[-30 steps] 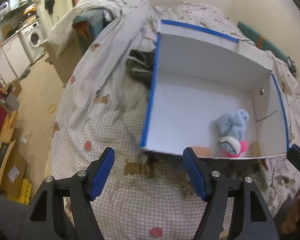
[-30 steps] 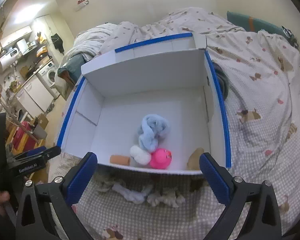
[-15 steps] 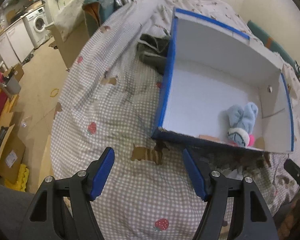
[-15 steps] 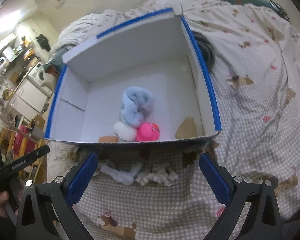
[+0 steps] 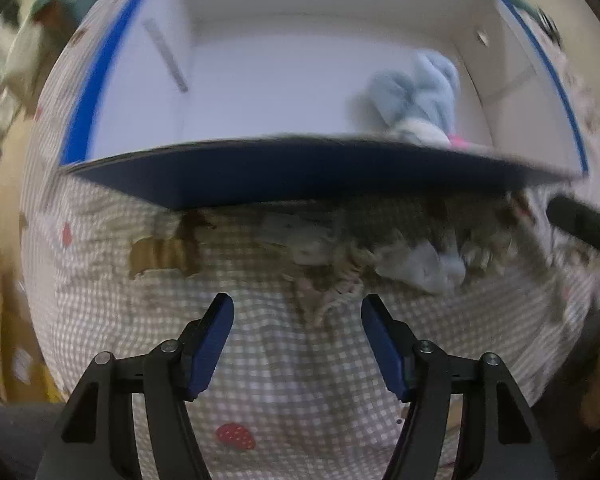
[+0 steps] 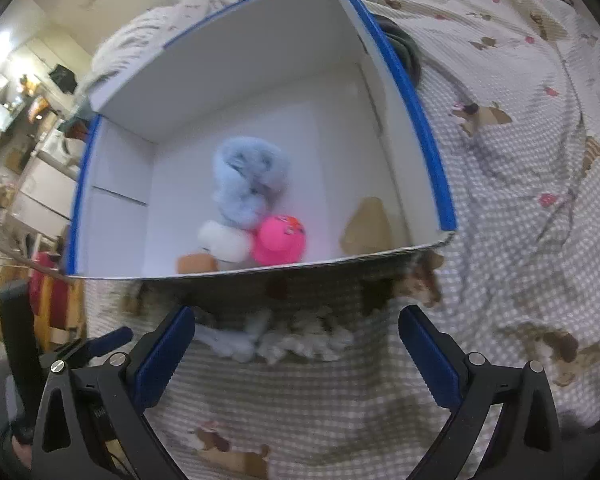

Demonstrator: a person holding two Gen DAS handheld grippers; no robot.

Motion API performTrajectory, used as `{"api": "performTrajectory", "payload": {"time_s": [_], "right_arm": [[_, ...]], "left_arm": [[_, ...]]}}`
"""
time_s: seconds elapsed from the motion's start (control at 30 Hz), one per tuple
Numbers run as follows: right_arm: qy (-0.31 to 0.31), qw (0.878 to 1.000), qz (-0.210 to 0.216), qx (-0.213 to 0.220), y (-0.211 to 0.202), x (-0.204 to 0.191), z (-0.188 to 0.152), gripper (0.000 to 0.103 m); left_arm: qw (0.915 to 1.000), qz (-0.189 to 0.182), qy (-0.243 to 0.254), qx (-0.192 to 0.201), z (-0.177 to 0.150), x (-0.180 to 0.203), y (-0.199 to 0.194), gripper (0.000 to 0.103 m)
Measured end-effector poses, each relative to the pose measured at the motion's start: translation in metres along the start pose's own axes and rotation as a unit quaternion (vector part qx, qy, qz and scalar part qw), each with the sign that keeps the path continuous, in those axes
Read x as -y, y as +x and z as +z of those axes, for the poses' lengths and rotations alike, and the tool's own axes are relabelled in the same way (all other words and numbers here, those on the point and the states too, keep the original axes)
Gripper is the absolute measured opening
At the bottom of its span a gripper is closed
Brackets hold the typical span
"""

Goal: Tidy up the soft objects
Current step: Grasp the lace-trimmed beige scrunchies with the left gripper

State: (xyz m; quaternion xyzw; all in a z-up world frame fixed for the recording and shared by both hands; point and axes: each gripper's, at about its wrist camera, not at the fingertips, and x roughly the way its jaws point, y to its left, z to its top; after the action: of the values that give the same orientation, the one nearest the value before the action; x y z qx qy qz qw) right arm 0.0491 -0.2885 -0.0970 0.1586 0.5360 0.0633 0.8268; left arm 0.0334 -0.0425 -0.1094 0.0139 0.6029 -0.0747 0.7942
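Both grippers low over the bed (image 6: pixel 520 184), pointed at the near wall of the box (image 6: pixel 260 80). Left gripper (image 5: pixel 297 320) jaws wide, nothing between them. Right gripper (image 6: pixel 296 332) jaws wide too, empty.

Already in the box: blue plush (image 6: pixel 248 180), white ball (image 6: pixel 222 240), pink toy (image 6: pixel 278 240), all bunched near the front wall. A tan piece (image 6: pixel 366 222) sits by the right wall; can't tell what it is.

Still out: a rope toy (image 6: pixel 304 340) and a pale blue sock (image 6: pixel 230 342), lying on the bed just in front of the box, touching each other. Left view blurred.

Step in hand, as I read it: reaching for the leftovers. Next move calls for dropping one gripper onto the rope, closing on its bulk, then lifting clear of the box rim. The sock may drag along.
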Motion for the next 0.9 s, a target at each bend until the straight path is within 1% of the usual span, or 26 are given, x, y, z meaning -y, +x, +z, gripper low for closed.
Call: {"api": "performTrajectory", "payload": {"time_s": [0.07,0.1,0.13,0.17,0.2,0.27,0.33,0.47,0.57,0.67,0.8,0.9], "right_arm": [[0.004,1.0,-0.002,-0.007,0.003,0.003,0.0,0.103],[0.005,1.0,-0.002,-0.01,0.004,0.003,0.0,0.103],[0.006,1.0,-0.003,-0.013,0.006,0.004,0.0,0.103],[0.007,1.0,-0.005,-0.015,0.007,0.005,0.0,0.103],[0.008,1.0,-0.006,-0.016,0.008,0.006,0.0,0.103],[0.01,1.0,-0.005,-0.02,0.01,0.006,0.001,0.103],[0.01,1.0,-0.006,-0.021,0.013,0.004,0.002,0.103],[0.01,1.0,-0.006,-0.024,0.015,0.004,0.004,0.103],[0.013,1.0,-0.008,-0.023,0.015,0.005,0.005,0.103],[0.013,0.999,-0.024,-0.021,0.016,0.006,0.006,0.103],[0.022,0.999,-0.031,-0.024,0.018,0.011,0.006,0.103],[0.027,0.999,-0.039,-0.025,0.021,0.016,0.007,0.103]], "left_arm": [[0.9994,0.014,0.031,-0.002,-0.003,0.014,0.006,0.064],[0.999,0.016,0.041,-0.005,-0.004,0.02,0.01,0.061],[0.9987,0.016,0.048,-0.01,-0.003,0.024,0.014,0.05],[0.9985,0.017,0.051,-0.013,-0.002,0.026,0.017,0.043],[0.9984,0.017,0.052,-0.014,-0.002,0.027,0.019,0.029],[0.9979,0.014,0.058,-0.022,0.0,0.03,0.025,0.021],[0.9976,0.016,0.06,-0.03,0.0,0.031,0.03,0.009],[0.998,0.018,0.055,-0.025,-0.001,0.028,0.028,0.007],[0.9987,-0.004,0.048,-0.02,-0.003,0.021,0.016,0.006],[0.9992,-0.018,0.034,-0.008,-0.007,0.01,-0.002,0.006],[0.9987,-0.045,0.013,0.022,-0.013,-0.005,-0.036,0.006],[0.998,-0.038,0.003,0.051,-0.016,-0.018,-0.056,0.006]]}}
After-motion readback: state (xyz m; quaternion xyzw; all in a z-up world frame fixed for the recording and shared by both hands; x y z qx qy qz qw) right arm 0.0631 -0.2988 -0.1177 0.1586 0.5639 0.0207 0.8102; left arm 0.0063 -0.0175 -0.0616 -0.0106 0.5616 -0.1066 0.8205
